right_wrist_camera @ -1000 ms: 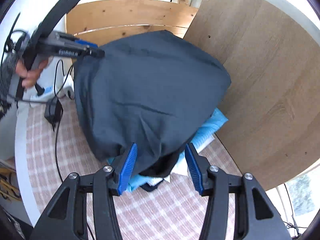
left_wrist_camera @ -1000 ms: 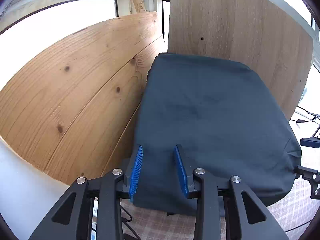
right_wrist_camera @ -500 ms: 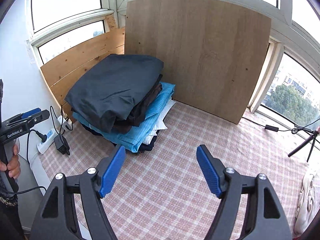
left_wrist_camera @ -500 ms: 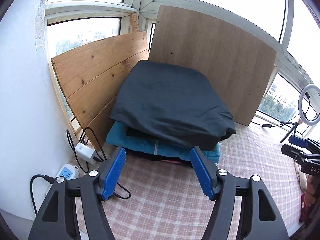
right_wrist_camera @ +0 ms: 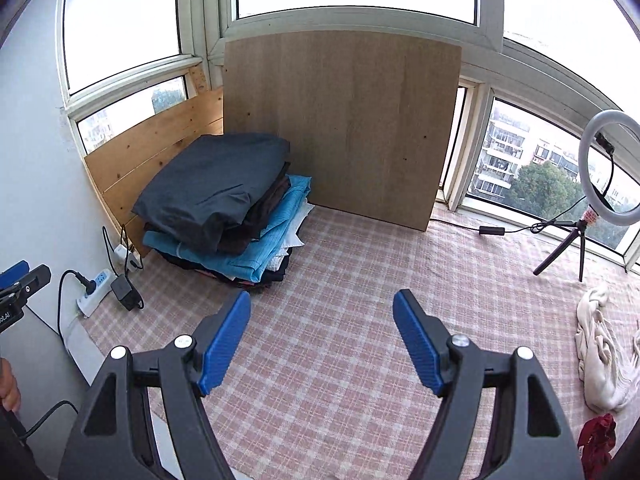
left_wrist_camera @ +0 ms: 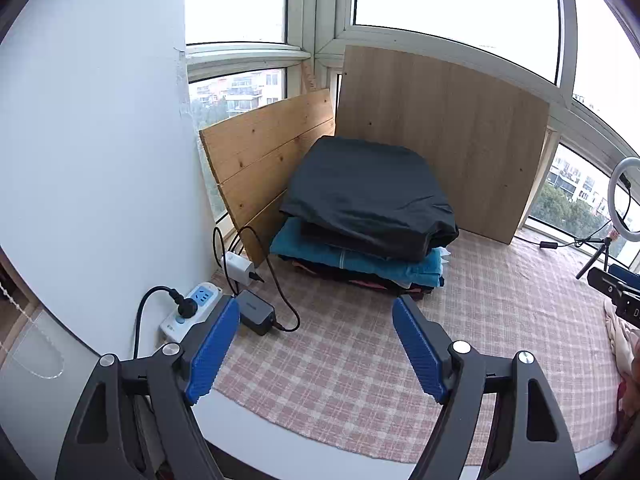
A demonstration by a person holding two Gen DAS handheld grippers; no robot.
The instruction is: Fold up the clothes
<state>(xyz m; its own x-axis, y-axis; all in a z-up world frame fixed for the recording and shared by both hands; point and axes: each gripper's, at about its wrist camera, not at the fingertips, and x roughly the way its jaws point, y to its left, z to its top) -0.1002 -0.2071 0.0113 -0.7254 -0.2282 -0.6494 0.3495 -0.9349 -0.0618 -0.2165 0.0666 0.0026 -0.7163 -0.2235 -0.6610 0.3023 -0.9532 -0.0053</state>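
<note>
I see a white power strip [left_wrist_camera: 191, 307] beside a black adapter brick [left_wrist_camera: 256, 312] on the pink checked cloth [right_wrist_camera: 352, 280]; a white ring light [right_wrist_camera: 612, 168] stands near the window.

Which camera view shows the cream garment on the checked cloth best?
The right wrist view: the cream garment lies crumpled and almost whole at its right edge. The left wrist view shows only a strip of it, cut by the frame.

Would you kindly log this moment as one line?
left tool: open, empty | right tool: open, empty | dark garment: folded, topping stack | cream garment: unfolded
</note>
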